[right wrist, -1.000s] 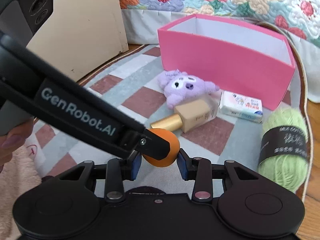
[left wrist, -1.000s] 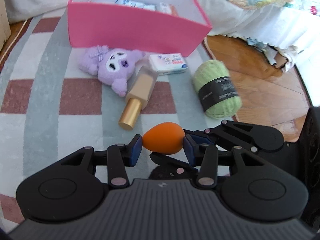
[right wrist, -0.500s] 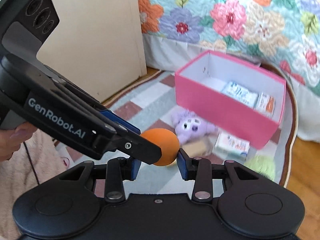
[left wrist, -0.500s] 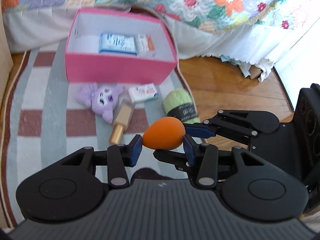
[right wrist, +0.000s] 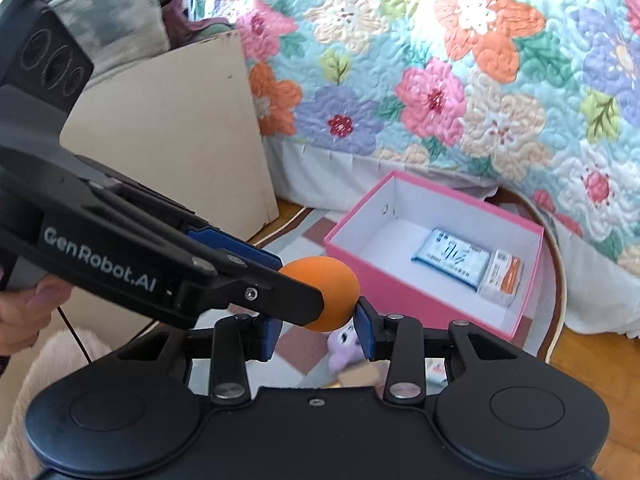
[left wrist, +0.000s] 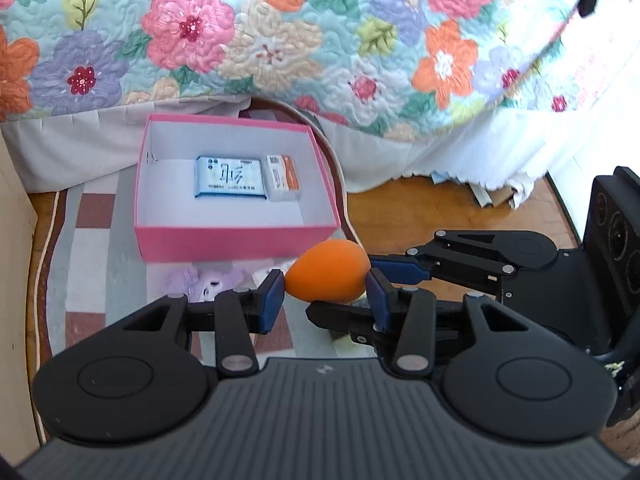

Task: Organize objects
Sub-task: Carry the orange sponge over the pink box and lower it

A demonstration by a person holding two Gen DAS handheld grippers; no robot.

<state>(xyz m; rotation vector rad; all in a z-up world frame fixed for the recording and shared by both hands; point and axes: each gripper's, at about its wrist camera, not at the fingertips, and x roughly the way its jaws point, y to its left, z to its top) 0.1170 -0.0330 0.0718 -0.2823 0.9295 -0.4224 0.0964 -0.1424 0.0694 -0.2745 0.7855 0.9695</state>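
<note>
An orange egg-shaped sponge [left wrist: 328, 270] hangs in the air in front of the pink box [left wrist: 236, 246]. My left gripper [left wrist: 325, 286] is shut on it, its blue pads pressing the sponge's two ends. My right gripper [right wrist: 316, 320] is shut on the same sponge [right wrist: 330, 280] from the other side; its left pad is hidden behind the left gripper's finger [right wrist: 280, 296]. In the left wrist view the right gripper's fingers [left wrist: 400, 271] come in from the right. The box holds a blue-and-white packet [left wrist: 230, 178] and a small orange-and-white carton [left wrist: 284, 178].
Below the grippers, a purple plush toy [right wrist: 344, 346] and a gold-capped bottle [right wrist: 360, 376] lie on the striped rug [left wrist: 96, 256], mostly hidden. A bed with a floral quilt [left wrist: 280, 40] rises behind the box. A beige board [right wrist: 172, 136] stands at the left. Wooden floor [left wrist: 420, 212] lies right.
Both grippers have risen together with the orange sponge held between them. The rug items have dropped low and shrunk in view, and the inside of the pink box now shows.
</note>
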